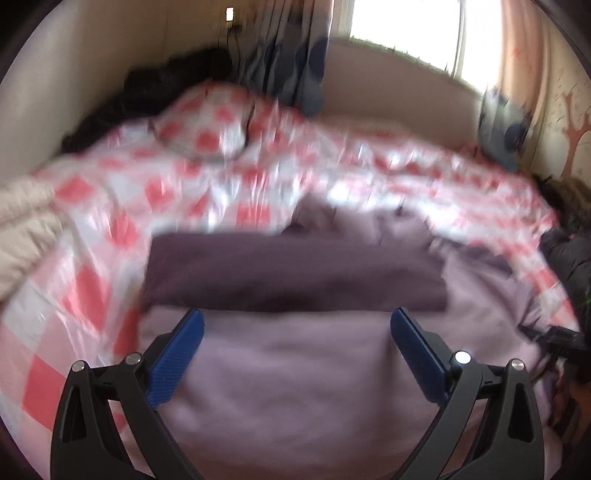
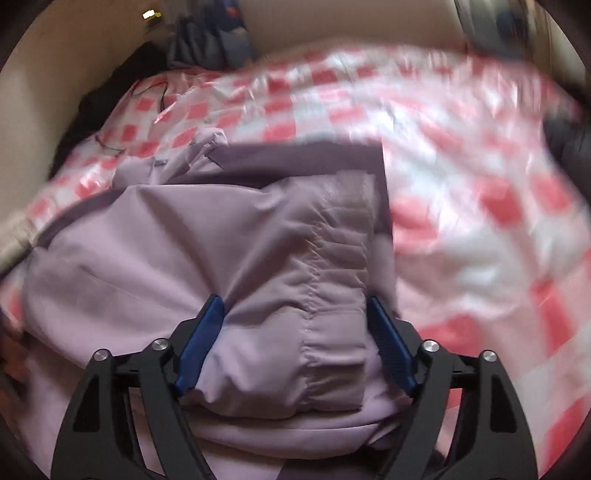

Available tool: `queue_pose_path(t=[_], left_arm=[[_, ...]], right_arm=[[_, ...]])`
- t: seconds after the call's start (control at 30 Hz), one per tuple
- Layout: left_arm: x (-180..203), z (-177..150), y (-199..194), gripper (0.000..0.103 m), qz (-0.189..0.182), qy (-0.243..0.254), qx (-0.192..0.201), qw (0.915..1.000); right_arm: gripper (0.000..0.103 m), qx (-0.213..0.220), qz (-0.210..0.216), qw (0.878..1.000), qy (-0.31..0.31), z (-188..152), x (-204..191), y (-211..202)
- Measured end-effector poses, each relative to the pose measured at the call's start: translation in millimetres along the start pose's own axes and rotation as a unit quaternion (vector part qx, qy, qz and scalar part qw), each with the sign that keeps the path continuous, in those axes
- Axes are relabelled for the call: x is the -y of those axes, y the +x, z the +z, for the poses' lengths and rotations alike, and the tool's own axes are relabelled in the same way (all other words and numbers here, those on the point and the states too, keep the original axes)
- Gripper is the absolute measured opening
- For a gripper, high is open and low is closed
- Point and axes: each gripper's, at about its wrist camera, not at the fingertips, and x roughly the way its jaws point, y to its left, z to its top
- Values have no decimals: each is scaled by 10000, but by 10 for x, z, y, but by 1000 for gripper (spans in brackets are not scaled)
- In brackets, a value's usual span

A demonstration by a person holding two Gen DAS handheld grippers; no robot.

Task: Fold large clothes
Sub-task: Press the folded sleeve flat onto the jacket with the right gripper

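Note:
A lilac jacket (image 1: 295,376) lies on the bed, with a band of its darker purple lining (image 1: 295,269) folded across it further back. My left gripper (image 1: 297,317) hovers open above the lilac cloth, with nothing pinched between its blue pads. In the right wrist view the jacket (image 2: 147,240) is bunched, and a sleeve with a gathered cuff (image 2: 340,229) lies across it. My right gripper (image 2: 295,304) stands wide, and the sleeve's cloth fills the gap between its fingers. The pads rest at the cloth's sides without clamping it.
A pink-and-white checked cover (image 1: 110,229) spreads over the bed (image 2: 461,184). A beige quilted cloth (image 1: 22,218) lies at the left edge, dark clothing (image 1: 569,254) at the right, and a dark pile (image 1: 155,81) at the back left. Curtains (image 1: 295,55) and a bright window (image 1: 402,22) stand behind.

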Motion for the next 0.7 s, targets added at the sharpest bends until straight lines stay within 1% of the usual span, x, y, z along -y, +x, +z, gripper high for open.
queue_pose_path(t=[0.03, 0.1, 0.17, 0.23, 0.3, 0.33, 0.37, 0.4, 0.43, 0.47, 0.53, 0.57, 0.6, 0.63, 0.7], left_arm=[[-11, -50, 81, 97, 11, 25, -86, 10000], [6, -75, 98, 97, 112, 120, -63, 9998], [18, -43, 41, 97, 134, 101, -11, 9999], [1, -15, -29, 97, -17, -27, 74, 10000], [-4, 2, -64, 97, -38, -103, 125, 9999], [-7, 9, -77, 97, -29, -131, 158, 9998], [-9, 14, -80, 97, -20, -151, 169, 9997], [-11, 14, -68, 97, -7, -166, 146, 9998], [-12, 14, -47, 97, 7, -177, 107, 9998], [-19, 4, -24, 97, 17, -180, 67, 9998], [-13, -23, 24, 97, 46, -106, 7, 9999], [7, -34, 38, 97, 74, -31, -10, 10000], [28, -40, 40, 97, 130, 31, -4, 9999], [31, -42, 42, 97, 164, 48, -1, 9999], [16, -42, 49, 97, 165, 29, -12, 9999]], right_arm=[[76, -12, 51, 10000, 42, 20, 11, -25], [76, 24, -38, 10000, -55, 38, -41, -126], [76, 265, -57, 9996, -97, 23, -59, -309], [77, 645, -70, 9978, -163, 15, -66, -537], [77, 949, 68, 9953, -204, 28, -72, -710], [77, 1090, 227, 9935, -254, 45, -86, -780], [78, 1113, 374, 9927, -291, 75, -88, -795], [78, 1060, 603, 9921, -309, 96, -89, -779], [79, 821, 902, 9921, -281, 97, -67, -670], [80, 573, 895, 9940, -254, 92, -63, -548], [81, -299, 581, 9977, -203, 2, 42, -117], [81, -355, 772, 9964, -52, -42, 124, -41], [81, -290, 916, 9953, 98, -48, 183, -73], [81, -251, 887, 9957, 111, -36, 177, -143], [81, -23, 751, 9971, -69, -48, 101, -335]])
